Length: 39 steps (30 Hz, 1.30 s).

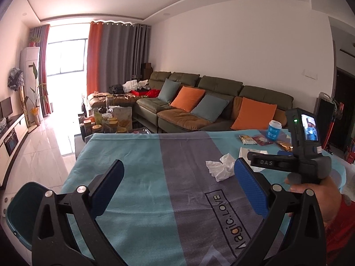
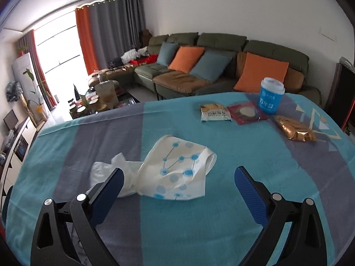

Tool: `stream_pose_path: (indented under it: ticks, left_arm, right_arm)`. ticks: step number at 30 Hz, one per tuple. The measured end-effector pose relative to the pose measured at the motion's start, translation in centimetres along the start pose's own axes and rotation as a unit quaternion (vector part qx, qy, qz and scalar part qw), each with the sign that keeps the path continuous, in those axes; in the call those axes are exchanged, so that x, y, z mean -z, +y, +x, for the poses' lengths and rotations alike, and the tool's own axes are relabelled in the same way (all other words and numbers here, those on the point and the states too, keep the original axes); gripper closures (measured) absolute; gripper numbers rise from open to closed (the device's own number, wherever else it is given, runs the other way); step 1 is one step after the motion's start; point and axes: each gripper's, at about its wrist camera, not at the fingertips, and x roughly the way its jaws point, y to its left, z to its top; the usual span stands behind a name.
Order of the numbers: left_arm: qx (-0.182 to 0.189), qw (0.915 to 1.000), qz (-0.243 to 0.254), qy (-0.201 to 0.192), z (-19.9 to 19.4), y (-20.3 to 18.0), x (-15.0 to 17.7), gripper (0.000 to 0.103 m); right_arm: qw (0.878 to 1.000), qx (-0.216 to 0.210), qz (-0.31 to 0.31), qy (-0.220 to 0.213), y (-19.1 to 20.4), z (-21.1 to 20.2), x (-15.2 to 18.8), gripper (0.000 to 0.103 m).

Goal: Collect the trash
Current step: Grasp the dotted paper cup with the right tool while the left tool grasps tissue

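Note:
A crumpled white tissue (image 1: 220, 166) (image 2: 106, 173) lies on the table's blue-and-grey cloth (image 1: 155, 177). Beside it is a flattened white wrapper with blue dots (image 2: 177, 170). Farther back lie a white-and-yellow snack packet (image 2: 214, 112), a red packet (image 2: 247, 112), a gold foil packet (image 2: 294, 128) and a blue paper cup (image 2: 271, 95) (image 1: 274, 130). My left gripper (image 1: 178, 173) is open and empty above the cloth. My right gripper (image 2: 178, 175) is open and empty, just short of the wrapper and tissue. The right gripper's body (image 1: 304, 150) shows in the left view, held in a hand.
A teal bin (image 1: 22, 210) stands at the table's left edge. A green sofa with orange and blue cushions (image 1: 199, 102) is behind the table. A cluttered coffee table (image 1: 106, 119) stands farther left.

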Motion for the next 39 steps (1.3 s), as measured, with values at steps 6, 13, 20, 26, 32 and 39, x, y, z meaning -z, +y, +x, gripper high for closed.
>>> stream_pose_path:
  ticks: [6,13,20,26,32,39]
  left_arm:
    - [0.011,0.9998,-0.005,0.013,2.0,0.2,0.1,0.006]
    - [0.028,0.9994,0.012,0.019,4.4,-1.0,-0.2,0.006]
    - [0.057,0.9977,0.022,0.028,7.2,-2.7,-0.7,0.006]
    - [0.082,0.9943,0.038,0.055,11.4,-5.3,-0.5,0.006]
    - [0.110,0.9877,0.039,0.104,16.3,-7.8,0.6,0.006]
    - [0.121,0.9761,0.009,0.181,21.4,-8.3,1.5,0.006]
  right_arm:
    - [1.000,0.008,-0.004,0.026,0.7,2.4,-0.5,0.007]
    - [0.998,0.023,-0.012,0.051,0.7,4.0,-0.1,0.007]
    - [0.998,0.005,0.001,0.060,-1.0,3.6,0.3,0.027]
    - [0.998,-0.020,0.011,0.062,-2.3,3.4,0.6,0.028]
    - [0.999,-0.027,0.017,0.038,-4.1,2.0,0.3,0.028]
    - [0.999,-0.020,0.025,0.026,-6.1,0.9,0.6,0.028]
